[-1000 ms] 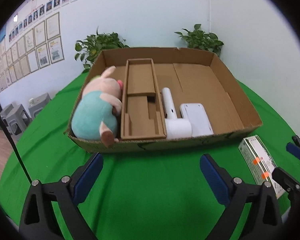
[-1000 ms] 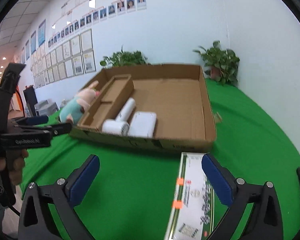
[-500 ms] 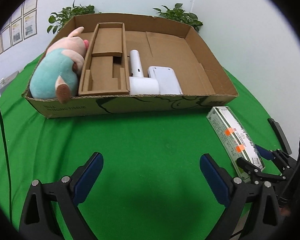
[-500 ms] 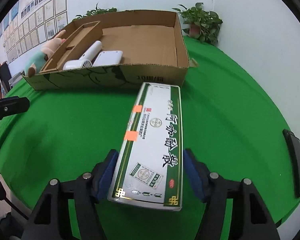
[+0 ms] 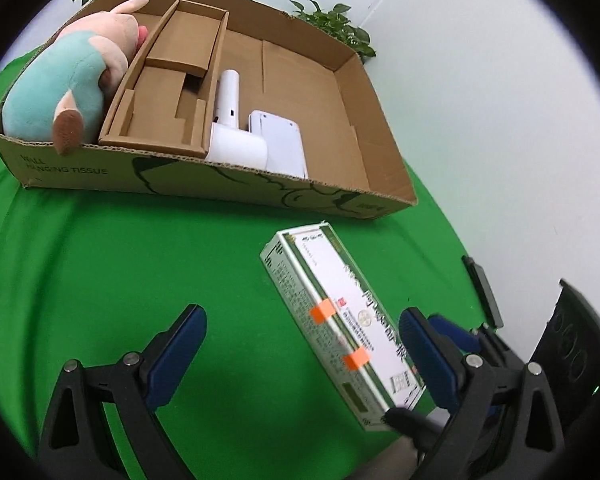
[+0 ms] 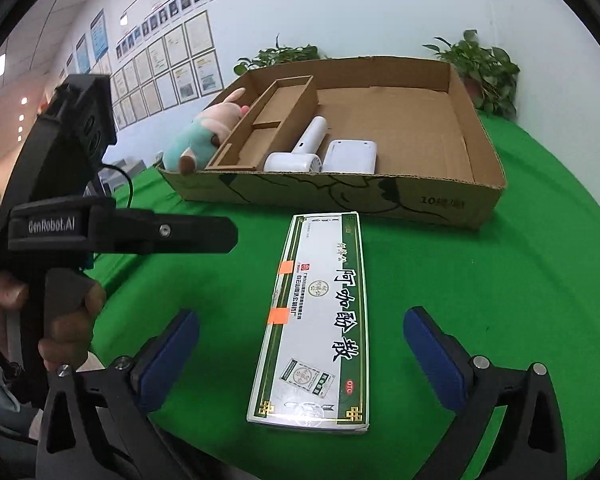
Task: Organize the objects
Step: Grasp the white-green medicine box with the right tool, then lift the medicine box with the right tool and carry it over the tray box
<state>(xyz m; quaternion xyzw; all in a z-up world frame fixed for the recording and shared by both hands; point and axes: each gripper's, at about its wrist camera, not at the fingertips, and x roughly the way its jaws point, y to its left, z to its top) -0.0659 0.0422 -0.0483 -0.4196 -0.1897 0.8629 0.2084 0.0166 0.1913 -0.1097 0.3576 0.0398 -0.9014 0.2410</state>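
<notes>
A long white and green medicine box (image 6: 320, 320) lies flat on the green cloth, in front of the cardboard tray (image 6: 440, 204). My right gripper (image 6: 300, 344) is open, its blue pads wide on either side of the box's near end, not touching it. My left gripper (image 5: 300, 348) is open and empty; the box (image 5: 340, 320) lies slanted by its right finger. The tray (image 5: 204, 184) holds a plush pig (image 5: 68, 80), a cardboard insert (image 5: 168, 80), a white hair dryer (image 5: 232, 128) and a white flat device (image 5: 280, 144).
The tray's right part (image 6: 420, 128) is bare cardboard. Potted plants (image 6: 484, 68) stand behind the tray by the white wall. A dark flat object (image 5: 482, 288) lies on the cloth to the right. The left gripper's body (image 6: 80, 220) and hand show at left in the right wrist view.
My right gripper was closed around the medicine box half a second ago and has opened wide. My left gripper has swung right and down toward the box.
</notes>
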